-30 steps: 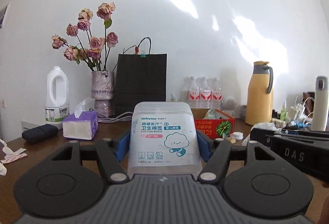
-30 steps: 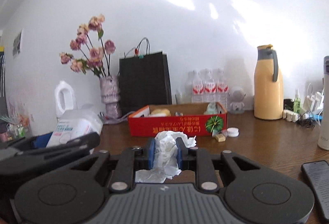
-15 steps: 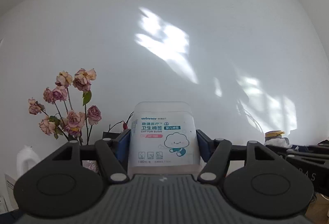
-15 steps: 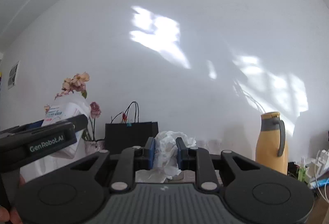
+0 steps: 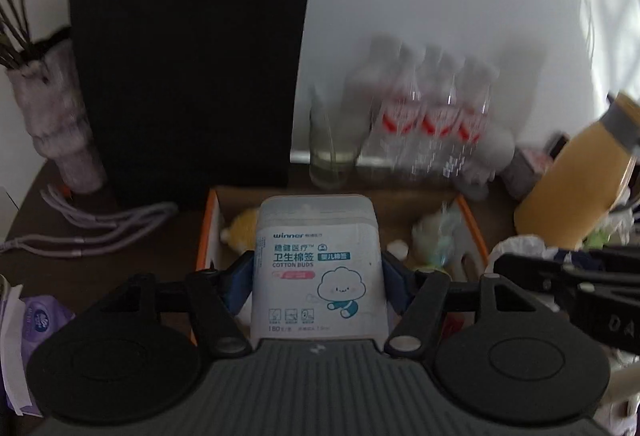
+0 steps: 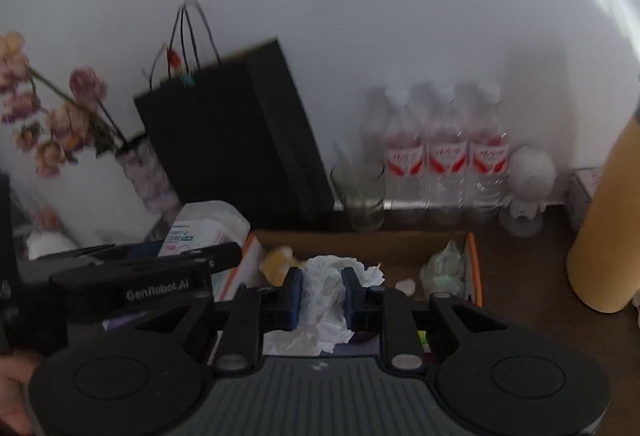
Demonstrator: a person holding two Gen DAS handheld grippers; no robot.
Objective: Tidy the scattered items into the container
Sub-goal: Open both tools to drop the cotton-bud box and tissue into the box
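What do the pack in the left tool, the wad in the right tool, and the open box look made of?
Cotton bud pack: apparently translucent plastic, printed label, soft sheen.
White wad: likely tissue paper, matte, crumpled with ragged edges.
Open box: probably cardboard, brown matte inside, orange printed rim.

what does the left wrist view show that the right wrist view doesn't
Only the left wrist view: the purple tissue pack and the front label of the white cotton bud pack held in the left gripper.
Only the right wrist view: the pink dried roses, the white round figurine, and the crumpled white tissue clamped in the right gripper.
Both: the cardboard box with orange rim, black paper bag, water bottles and yellow jug.
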